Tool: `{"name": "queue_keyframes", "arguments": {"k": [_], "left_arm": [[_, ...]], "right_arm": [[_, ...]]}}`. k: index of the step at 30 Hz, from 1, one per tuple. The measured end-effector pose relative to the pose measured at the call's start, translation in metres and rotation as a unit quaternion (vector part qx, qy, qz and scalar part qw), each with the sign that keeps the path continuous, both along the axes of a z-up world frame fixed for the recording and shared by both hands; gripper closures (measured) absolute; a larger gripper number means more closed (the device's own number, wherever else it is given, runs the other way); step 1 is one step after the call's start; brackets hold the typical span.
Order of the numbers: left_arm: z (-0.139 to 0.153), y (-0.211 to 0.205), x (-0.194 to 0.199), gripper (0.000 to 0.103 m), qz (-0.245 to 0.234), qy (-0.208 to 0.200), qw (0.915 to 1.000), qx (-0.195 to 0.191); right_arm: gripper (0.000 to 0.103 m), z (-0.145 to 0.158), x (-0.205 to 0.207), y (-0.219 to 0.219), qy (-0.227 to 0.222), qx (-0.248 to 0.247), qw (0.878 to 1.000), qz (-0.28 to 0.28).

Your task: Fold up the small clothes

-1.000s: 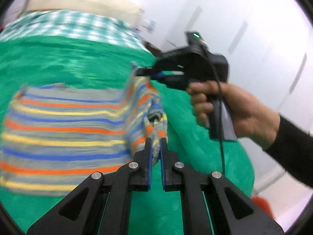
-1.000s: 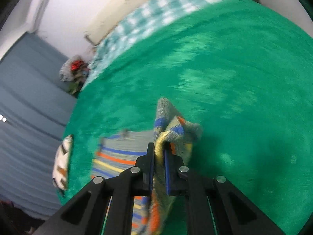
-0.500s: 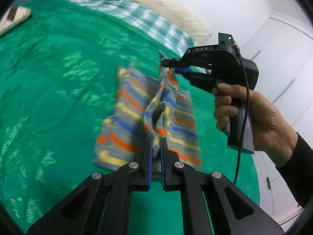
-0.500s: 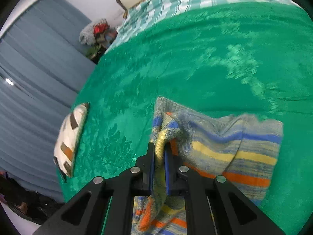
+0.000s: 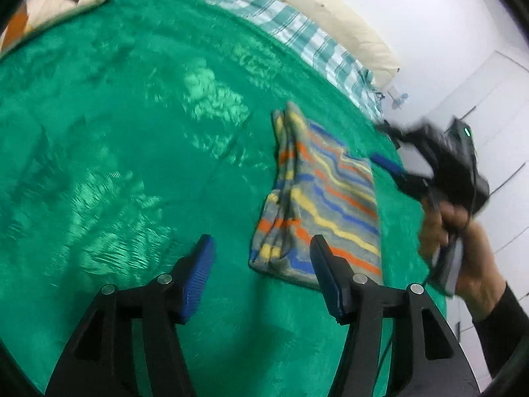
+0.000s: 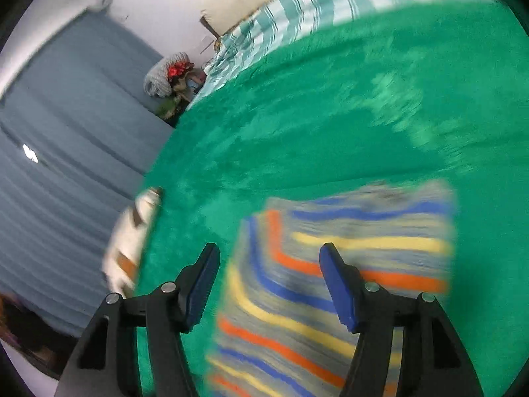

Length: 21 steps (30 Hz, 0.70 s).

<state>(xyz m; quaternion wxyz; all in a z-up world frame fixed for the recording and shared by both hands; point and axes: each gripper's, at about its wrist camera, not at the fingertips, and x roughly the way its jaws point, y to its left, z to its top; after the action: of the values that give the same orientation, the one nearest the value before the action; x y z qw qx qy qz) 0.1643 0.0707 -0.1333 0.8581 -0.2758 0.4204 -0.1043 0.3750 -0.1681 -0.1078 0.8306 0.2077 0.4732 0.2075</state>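
striped cloth lies folded flat on the green blanket, nothing pinching it. left gripper hangs just over its near edge with fingers spread wide, and the right gripper is spread wide above it too, that view's blurry.

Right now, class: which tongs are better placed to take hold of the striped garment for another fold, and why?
Probably the right tongs: open, directly over the striped garment. The left tongs, also open, sit at its near corner, mostly over the green blanket.
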Motion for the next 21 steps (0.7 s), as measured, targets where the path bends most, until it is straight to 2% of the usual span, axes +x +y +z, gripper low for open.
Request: {"name": "queue_keyframes", "arguments": {"k": [4, 6, 9, 12, 15, 17, 19, 21], "left_arm": [[0.011, -0.014, 0.005, 0.029, -0.025, -0.021, 0.9988, 0.035], [0.011, -0.026, 0.013, 0.027, -0.043, -0.026, 0.9974, 0.051], [0.006, -0.038, 0.027, 0.027, -0.066, -0.019, 0.9946, 0.078], [-0.003, -0.042, 0.040, 0.027, -0.069, -0.005, 0.9919, 0.106], [-0.014, -0.037, 0.056, 0.030, -0.059, 0.016, 0.9897, 0.130], [-0.023, -0.030, 0.064, 0.030, -0.057, 0.030, 0.9893, 0.131], [-0.025, -0.028, 0.068, 0.030, -0.063, 0.031, 0.9888, 0.132], [-0.019, -0.025, 0.069, 0.030, -0.073, 0.031, 0.9881, 0.132]], "right_arm": [[0.039, 0.005, -0.052, -0.034, -0.025, -0.101, 0.995, 0.005], [0.039, 0.003, -0.080, -0.044, -0.030, -0.129, 0.991, 0.008], [0.039, 0.006, -0.119, -0.046, -0.043, -0.148, 0.988, 0.023], [0.039, 0.013, -0.147, -0.042, -0.057, -0.113, 0.991, 0.033], [0.039, 0.006, -0.159, -0.029, -0.046, -0.062, 0.996, 0.040], [0.039, -0.007, -0.158, -0.023, -0.032, -0.043, 0.998, 0.033], [0.039, -0.031, -0.152, -0.017, 0.002, -0.033, 0.999, 0.028], [0.039, -0.056, -0.149, -0.010, 0.036, -0.047, 0.998, 0.031]]}}
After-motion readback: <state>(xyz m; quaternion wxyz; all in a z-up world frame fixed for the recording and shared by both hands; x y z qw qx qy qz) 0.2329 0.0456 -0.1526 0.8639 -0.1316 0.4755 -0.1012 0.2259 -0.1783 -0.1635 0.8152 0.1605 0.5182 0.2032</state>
